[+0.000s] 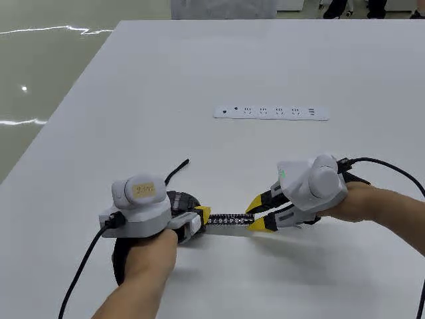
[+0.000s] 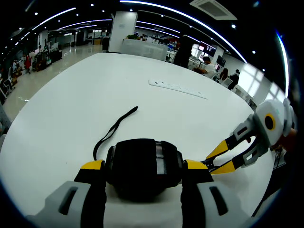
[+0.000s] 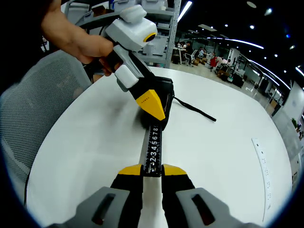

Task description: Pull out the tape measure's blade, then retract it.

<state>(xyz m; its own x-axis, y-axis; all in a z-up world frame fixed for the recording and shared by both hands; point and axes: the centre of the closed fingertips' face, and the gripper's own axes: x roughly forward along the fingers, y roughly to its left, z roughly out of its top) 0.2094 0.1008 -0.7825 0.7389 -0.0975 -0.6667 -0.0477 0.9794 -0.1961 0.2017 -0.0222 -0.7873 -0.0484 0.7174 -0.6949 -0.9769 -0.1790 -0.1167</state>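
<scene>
White table (image 1: 133, 100): pwr strip (image 1: 271, 112), tape measure (image 2: 142, 166), strap (image 1: 176, 171).

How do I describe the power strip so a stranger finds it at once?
On the white table, look past the black tape measure toward the far edge. The power strip lies flat there, alone: a long white bar with a row of sockets.

White table (image 1: 199, 73), matte. White power strip (image 1: 271, 112) lies flat on it toward far side, sockets in a row. Glossy floor (image 1: 40, 60) at L w/ light reflections. Grey mesh chair (image 3: 33, 109) beside table edge. Ceiling strip lights (image 2: 156, 5) on.
</scene>
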